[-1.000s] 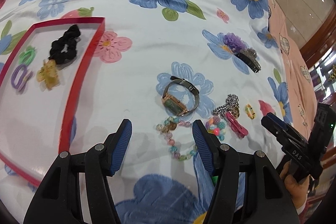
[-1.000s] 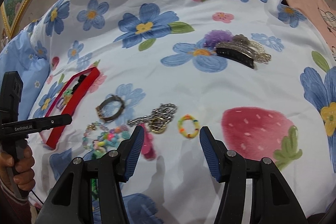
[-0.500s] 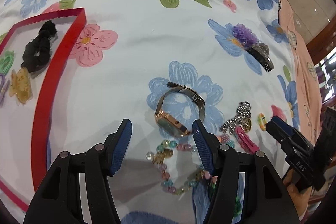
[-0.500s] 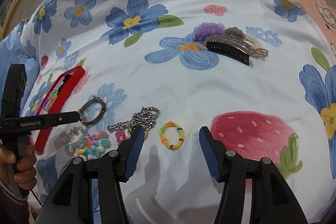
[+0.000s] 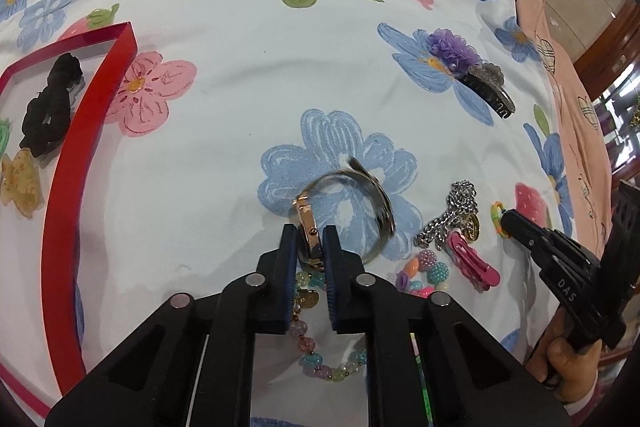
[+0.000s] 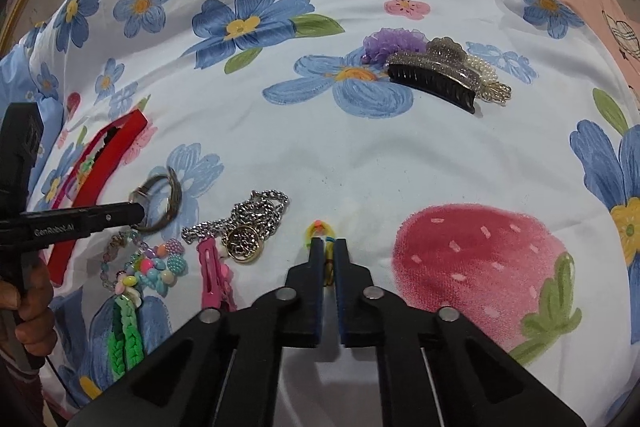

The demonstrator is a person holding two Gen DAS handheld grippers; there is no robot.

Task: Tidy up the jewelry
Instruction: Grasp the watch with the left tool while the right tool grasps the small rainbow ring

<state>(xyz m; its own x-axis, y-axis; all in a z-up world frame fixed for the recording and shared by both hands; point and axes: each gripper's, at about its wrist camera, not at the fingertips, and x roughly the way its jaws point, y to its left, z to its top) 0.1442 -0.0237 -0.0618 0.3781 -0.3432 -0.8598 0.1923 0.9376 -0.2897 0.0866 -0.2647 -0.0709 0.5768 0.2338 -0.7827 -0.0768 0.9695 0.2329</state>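
My left gripper (image 5: 310, 233) is shut on a rose-gold wristwatch (image 5: 344, 211), gripping its case, the strap loop tilted up off the flowered sheet; it shows in the right wrist view too (image 6: 160, 201). My right gripper (image 6: 328, 245) is shut on a small multicoloured elastic ring (image 6: 318, 231), seen beside its tip in the left wrist view (image 5: 497, 215). A red-rimmed tray (image 5: 68, 167) at the left holds a black scrunchie (image 5: 50, 107) and a yellow clip (image 5: 20, 183).
On the sheet lie a silver chain with a gold pendant (image 6: 244, 227), a pink clip (image 6: 214, 275), bead bracelets (image 6: 148, 267), a green braided band (image 6: 124, 335), and, farther off, a purple scrunchie (image 6: 394, 41) and black claw clip (image 6: 436, 81).
Both grippers moved forward and closed: the left on the watch, tipping it up on edge, the right on the elastic ring.
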